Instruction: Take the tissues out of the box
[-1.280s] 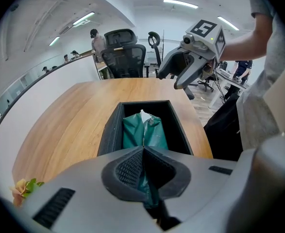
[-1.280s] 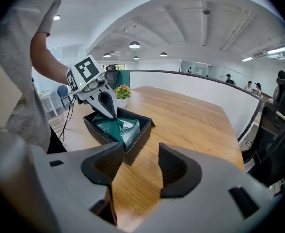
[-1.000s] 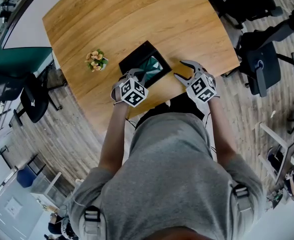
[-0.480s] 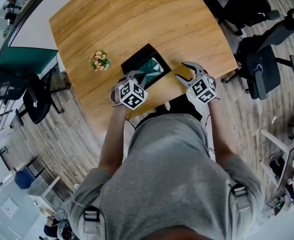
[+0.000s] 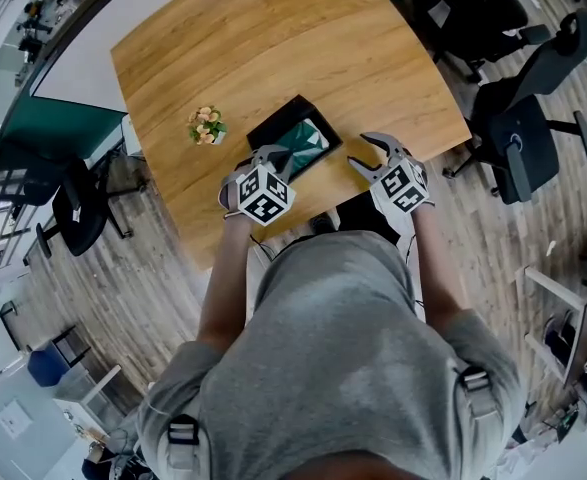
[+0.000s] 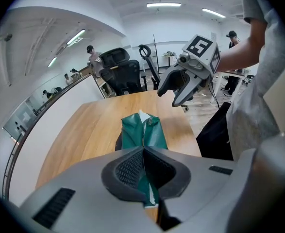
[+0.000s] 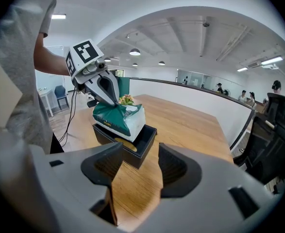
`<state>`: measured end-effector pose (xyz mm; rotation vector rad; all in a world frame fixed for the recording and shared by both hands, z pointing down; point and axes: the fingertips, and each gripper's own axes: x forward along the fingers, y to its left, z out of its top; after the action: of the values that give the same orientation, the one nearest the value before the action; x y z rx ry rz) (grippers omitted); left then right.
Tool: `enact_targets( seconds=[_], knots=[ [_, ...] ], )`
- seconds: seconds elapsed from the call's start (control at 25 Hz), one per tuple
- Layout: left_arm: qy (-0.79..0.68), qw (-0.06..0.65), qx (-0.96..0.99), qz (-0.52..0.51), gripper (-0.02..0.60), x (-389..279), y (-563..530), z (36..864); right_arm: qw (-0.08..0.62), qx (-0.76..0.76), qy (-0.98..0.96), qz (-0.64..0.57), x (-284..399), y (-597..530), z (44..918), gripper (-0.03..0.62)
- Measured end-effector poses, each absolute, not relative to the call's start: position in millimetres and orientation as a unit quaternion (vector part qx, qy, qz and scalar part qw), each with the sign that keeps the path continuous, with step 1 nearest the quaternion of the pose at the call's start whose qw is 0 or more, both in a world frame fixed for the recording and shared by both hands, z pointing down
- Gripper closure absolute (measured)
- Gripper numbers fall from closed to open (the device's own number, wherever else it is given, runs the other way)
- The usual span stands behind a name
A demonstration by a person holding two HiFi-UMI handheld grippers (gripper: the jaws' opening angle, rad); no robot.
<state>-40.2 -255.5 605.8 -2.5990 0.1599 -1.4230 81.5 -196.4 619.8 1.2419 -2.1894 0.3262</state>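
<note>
Green tissue pack clamped at its top edge by left gripper, jaws pinched together on the wrapper. The pack hangs tilted below them, lower end inside black box. Right gripper jaws apart, empty, box just ahead on wooden table.

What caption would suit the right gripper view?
Left gripper holds a green tissue pack half out of its black box; right gripper hovers, jaws open.
</note>
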Motion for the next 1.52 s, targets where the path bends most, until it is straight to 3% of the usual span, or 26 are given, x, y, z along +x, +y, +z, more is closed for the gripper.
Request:
enact_targets(
  seconds=[0.52, 1.52],
  knots=[
    [0.078, 0.121, -0.878, -0.457, 0.561, -63.5, -226.1, 562.8, 0.284, 0.476, -0.826, 0.100, 58.8, -168.4, 600.8, 0.360],
    [0.105, 0.109, -0.879, -0.452, 0.561, -113.9, -167.3, 557.8, 0.302, 0.477, -0.821, 0.081, 31.4, -113.5, 598.5, 0.394]
  ],
)
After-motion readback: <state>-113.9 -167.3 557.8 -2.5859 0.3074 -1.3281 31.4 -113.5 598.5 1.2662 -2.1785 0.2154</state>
